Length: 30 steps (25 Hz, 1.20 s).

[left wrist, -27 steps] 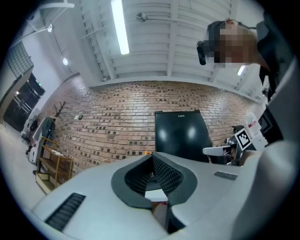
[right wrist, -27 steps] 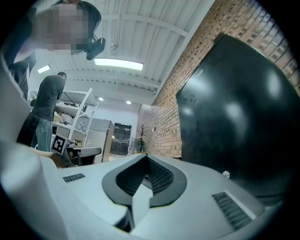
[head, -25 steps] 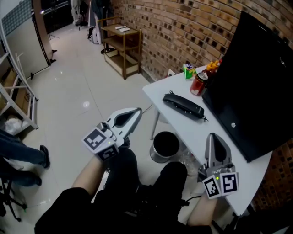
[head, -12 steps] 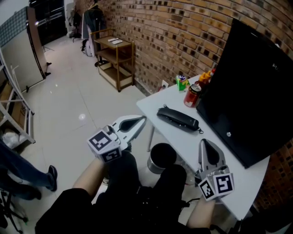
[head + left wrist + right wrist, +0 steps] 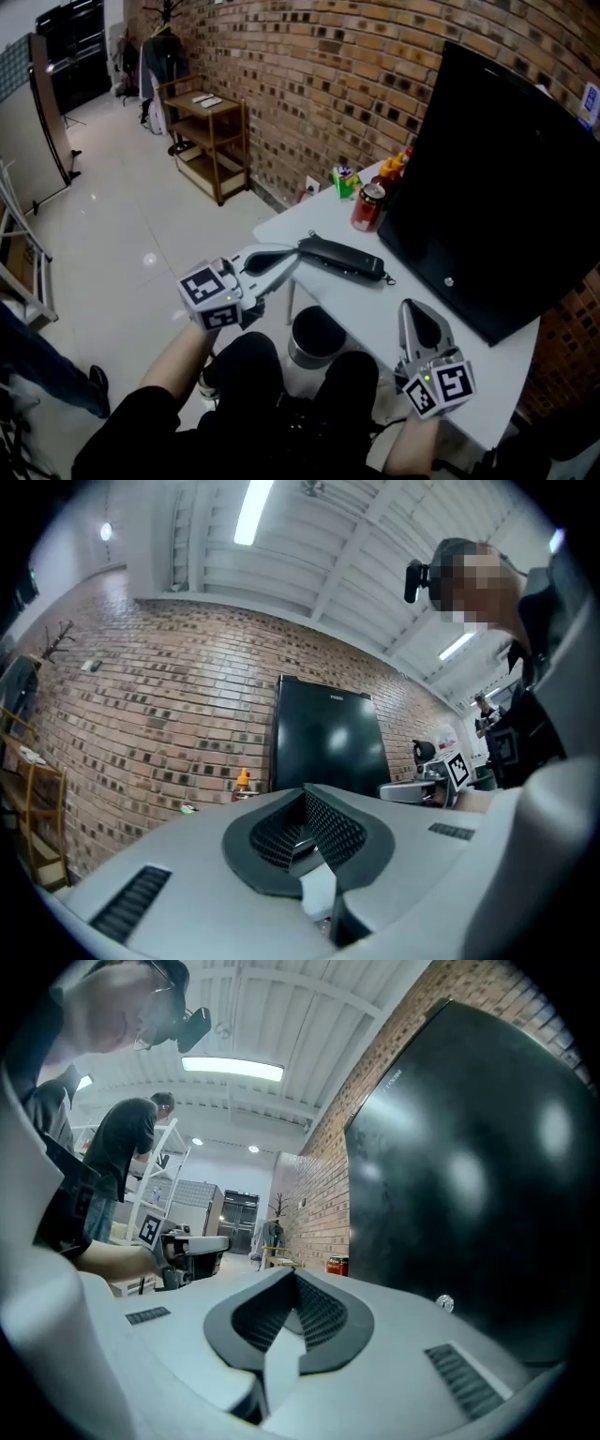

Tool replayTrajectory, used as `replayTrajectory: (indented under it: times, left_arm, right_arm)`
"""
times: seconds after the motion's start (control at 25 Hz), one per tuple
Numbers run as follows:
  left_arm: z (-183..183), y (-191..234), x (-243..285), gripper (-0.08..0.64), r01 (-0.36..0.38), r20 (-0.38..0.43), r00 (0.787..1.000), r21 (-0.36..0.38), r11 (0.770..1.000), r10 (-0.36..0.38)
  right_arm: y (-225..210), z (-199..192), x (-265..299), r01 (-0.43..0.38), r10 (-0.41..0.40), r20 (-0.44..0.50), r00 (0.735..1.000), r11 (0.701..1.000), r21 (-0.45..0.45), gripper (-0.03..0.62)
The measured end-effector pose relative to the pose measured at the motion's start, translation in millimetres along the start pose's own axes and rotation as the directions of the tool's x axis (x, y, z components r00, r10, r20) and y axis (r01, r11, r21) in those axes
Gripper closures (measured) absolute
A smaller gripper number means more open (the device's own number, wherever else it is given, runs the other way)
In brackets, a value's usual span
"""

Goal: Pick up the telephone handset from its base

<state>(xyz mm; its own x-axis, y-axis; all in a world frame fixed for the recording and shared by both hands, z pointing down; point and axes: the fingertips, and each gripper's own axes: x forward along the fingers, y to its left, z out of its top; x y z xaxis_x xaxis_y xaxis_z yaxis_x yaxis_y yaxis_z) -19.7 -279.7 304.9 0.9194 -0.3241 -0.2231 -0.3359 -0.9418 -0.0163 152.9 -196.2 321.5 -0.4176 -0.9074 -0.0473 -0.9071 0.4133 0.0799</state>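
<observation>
The telephone handset (image 5: 342,260) lay on the white table (image 5: 370,302) near its left edge. The left gripper (image 5: 287,261) was held just beside the handset's end, jaws pressed together on nothing. They would have to be opened and set across the narrow body before being closed. The right gripper (image 5: 413,311), likewise closed and empty, was kept well apart. The base could not be told from the handset, which was shown plainly in neither gripper view.

Bright ceiling strip light (image 5: 232,1069); glare on floor (image 5: 148,260); fisheye-warped, dark corners.
</observation>
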Motion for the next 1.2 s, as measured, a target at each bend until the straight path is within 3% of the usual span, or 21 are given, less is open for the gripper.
replayTrajectory:
  times: [0.16, 0.24, 0.32, 0.4, 0.48, 0.6, 0.68, 0.92, 1.2]
  left_arm:
    - [-2.2, 5.7, 24.2, 0.547, 0.128, -0.081, 0.988, -0.02, 0.992, -0.129]
    - [-7.9, 11.1, 38.1, 0.449, 0.185, -0.171, 0.969, 0.014, 0.983, -0.18]
    - [-16.7, 13.8, 52.5, 0.373, 0.246, -0.287, 0.934, 0.083, 0.966, -0.213]
    - [-27.6, 12.6, 65.4, 0.308, 0.326, -0.402, 0.88, 0.12, 0.938, -0.254]
    - [-39.7, 8.7, 75.3, 0.247, 0.425, -0.487, 0.811, 0.107, 0.899, -0.325]
    - [-54.6, 4.5, 85.4, 0.245, 0.539, -0.574, 0.714, 0.086, 0.838, -0.401]
    - [-60.8, 4.8, 90.7, 0.245, 0.575, -0.603, 0.67, 0.051, 0.817, -0.434]
    - [-87.8, 9.4, 102.4, 0.245, 0.608, -0.66, 0.605, 0.021, 0.794, -0.445]
    - [-94.8, 6.4, 106.3, 0.245, 0.64, -0.652, 0.554, -0.063, 0.766, -0.517]
  right_arm:
    - [-4.1, -2.0, -1.6, 0.008, -0.008, -0.005, 1.0, 1.0, -0.006, 0.583]
    - [-6.1, -3.7, -1.0, 0.007, -0.008, -0.01, 1.0, 1.0, -0.011, 0.582]
    - [-7.9, -5.0, -0.2, 0.009, -0.009, -0.018, 1.0, 1.0, -0.017, 0.583]
    - [-8.9, -4.4, 0.3, 0.009, -0.009, -0.021, 1.0, 1.0, -0.022, 0.583]
    - [-9.2, -3.9, 0.8, 0.008, -0.008, -0.021, 1.0, 1.0, -0.029, 0.582]
    - [-8.3, -6.2, -0.6, 0.014, -0.015, -0.02, 1.0, 0.999, -0.032, 0.583]
    - [-9.2, -6.1, -1.3, 0.016, -0.016, -0.021, 1.0, 0.999, -0.031, 0.583]
    - [-14.3, -10.2, 6.9, -0.014, 0.012, -0.06, 0.998, 0.999, -0.038, 0.583]
    - [-16.4, -13.5, 11.7, -0.033, 0.032, -0.072, 0.997, 0.999, -0.007, 0.583]
